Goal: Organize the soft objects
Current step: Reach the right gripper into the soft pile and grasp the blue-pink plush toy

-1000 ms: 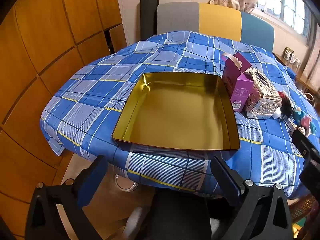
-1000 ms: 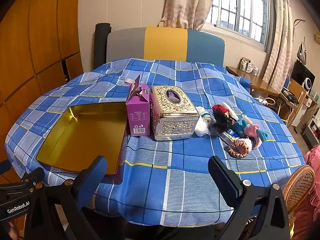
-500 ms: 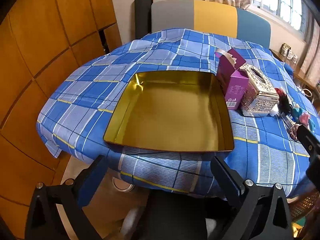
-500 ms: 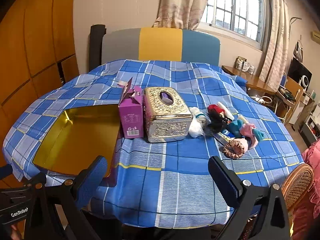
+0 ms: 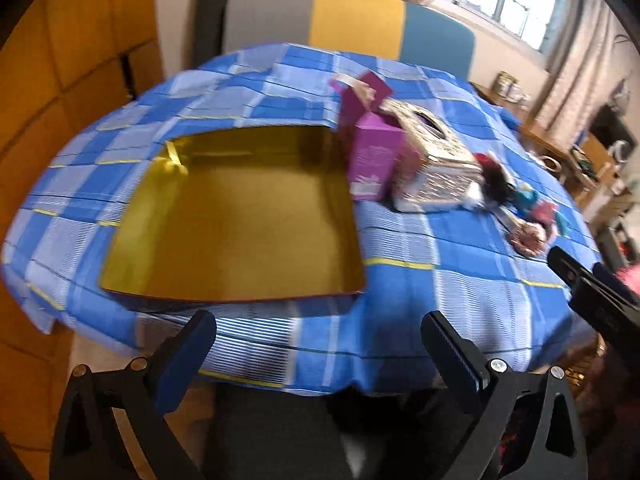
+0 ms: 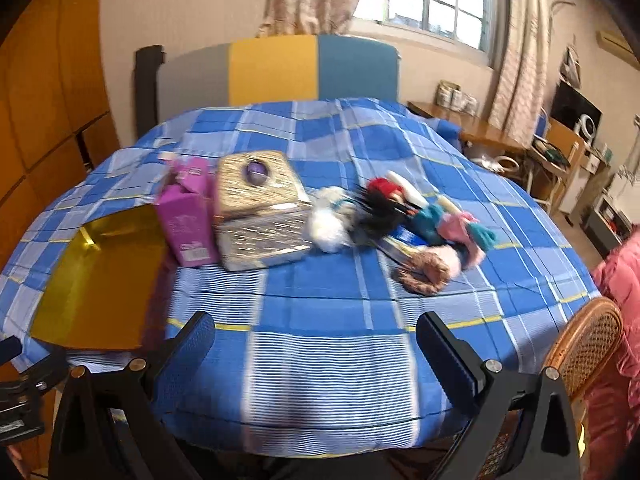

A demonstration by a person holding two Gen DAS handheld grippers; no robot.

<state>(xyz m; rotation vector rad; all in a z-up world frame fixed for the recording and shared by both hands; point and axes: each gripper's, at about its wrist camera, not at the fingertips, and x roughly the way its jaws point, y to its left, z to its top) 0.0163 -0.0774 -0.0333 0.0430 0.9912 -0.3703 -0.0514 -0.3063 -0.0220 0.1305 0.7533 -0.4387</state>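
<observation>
My right gripper (image 6: 316, 344) sits nearer the pile of soft things (image 6: 400, 224), at one o'clock; the gold tray (image 5: 240, 216) lies at eleven. Both grippers' fingers gape wide, empty.

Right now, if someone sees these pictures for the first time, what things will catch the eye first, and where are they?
The large gold tin tray lies open and empty on the blue checked tablecloth, at the table's left side. Right of it stand a purple carton and a silver ornate tissue box, side by side. Further right lies a pile of soft colourful hair ties, with both grippers open at the table's near edge.
</observation>
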